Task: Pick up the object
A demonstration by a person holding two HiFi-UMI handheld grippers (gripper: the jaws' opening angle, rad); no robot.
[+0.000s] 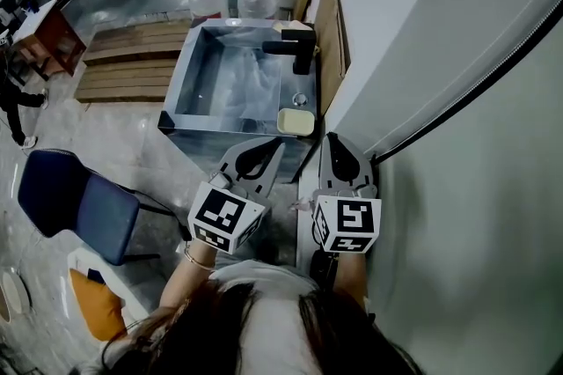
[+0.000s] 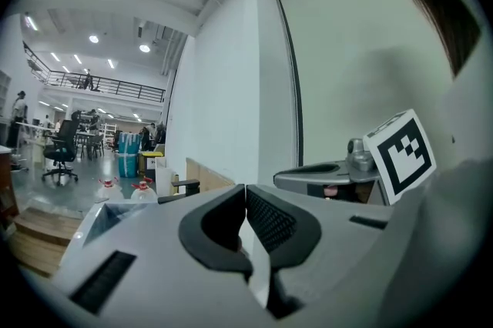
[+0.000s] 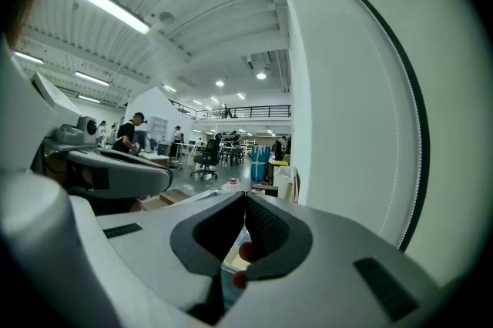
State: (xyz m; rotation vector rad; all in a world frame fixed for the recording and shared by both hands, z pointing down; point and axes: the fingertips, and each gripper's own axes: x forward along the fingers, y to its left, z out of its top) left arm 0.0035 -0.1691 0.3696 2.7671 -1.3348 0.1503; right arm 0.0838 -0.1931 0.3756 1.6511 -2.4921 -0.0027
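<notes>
Both tools hang just short of the sink (image 1: pixel 179 84), on its near side, held close against the person's body and pointing towards the basin. This looks like a ready stance, with the reach not yet begun. The left tongs (image 1: pixel 264 151) are closed, their ribbed pads meeting at the tips with nothing between them, as the left gripper view shows (image 2: pixel 246 199). The right tongs (image 1: pixel 334 146) sit beside them, nearer the white wall (image 1: pixel 413 30) at the sink's right, and are likewise closed and empty (image 3: pixel 245 203).

The task does not name its object. The likeliest one is the pale yellow block (image 1: pixel 296 121) lying on the sink's near right corner, in front of the black tap (image 1: pixel 295 47); whether it is a sponge or a soap I cannot tell. It lies flat and apart from both tools, just beyond their tips. The right tongs are the closer pair, and they would have to open before closing on it.
</notes>
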